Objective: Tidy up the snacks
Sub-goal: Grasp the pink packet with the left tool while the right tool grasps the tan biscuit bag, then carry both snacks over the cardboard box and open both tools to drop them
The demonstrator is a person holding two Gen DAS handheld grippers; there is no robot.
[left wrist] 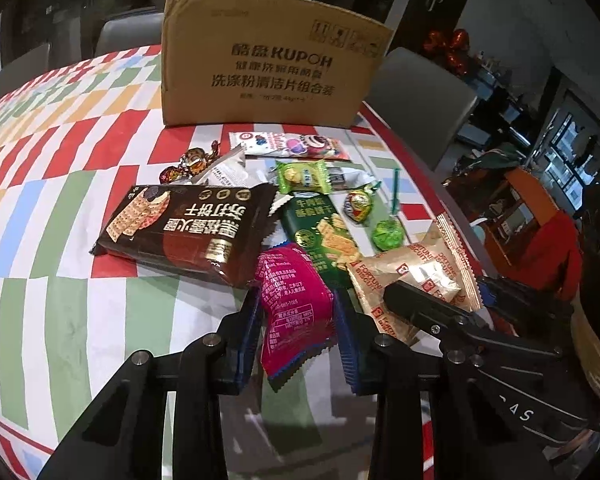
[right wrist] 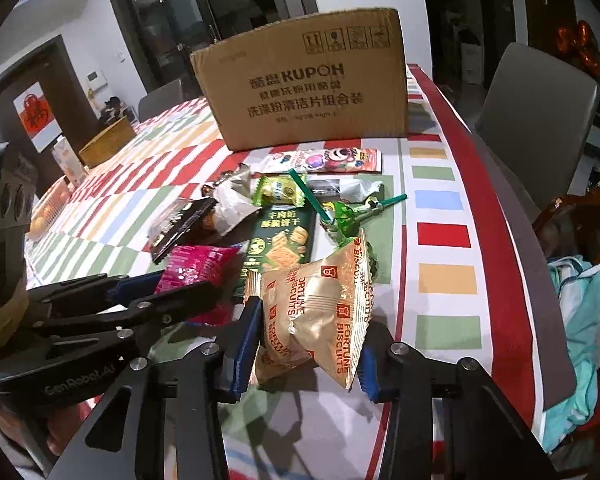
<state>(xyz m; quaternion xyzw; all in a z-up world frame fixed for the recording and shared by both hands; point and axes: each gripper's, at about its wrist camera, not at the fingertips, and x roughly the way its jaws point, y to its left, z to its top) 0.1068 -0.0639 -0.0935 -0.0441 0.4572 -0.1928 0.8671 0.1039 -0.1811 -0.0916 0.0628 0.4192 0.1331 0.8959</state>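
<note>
The table [left wrist: 72,184], w/ its checked cloth in red, green, blue and yellow, carries everything. At the far side stands the cardboard box [left wrist: 268,68], upright, printed side toward the cameras; its inside is not visible, so I cannot tell if any snack is already in it.

In front of the box lies the heap of snacks, not yet sorted. The biggest is the dark brown cracker pack [left wrist: 184,228], flat on the cloth at the left. Next to it is the green biscuit pack [right wrist: 280,240], partly under other things. Near the box lies the long colourful packet [right wrist: 332,160].

The gold Fortune Biscuits bag [right wrist: 316,316] is between the blue pads of the right gripper [right wrist: 306,344]; pads press on both sides, so it is grasped, tilted up from the table. The pink packet [left wrist: 296,300] is clamped the same way by the left gripper [left wrist: 296,332], its lower end hanging free.

Smaller: light green candy packet [left wrist: 300,176], green lollipops [right wrist: 348,216], foil-wrapped sweets [left wrist: 192,160].

Progress, as I judge: early. Two items are gripped, approx. all the rest waits on the cloth; moving them to the box is probably next.
</note>
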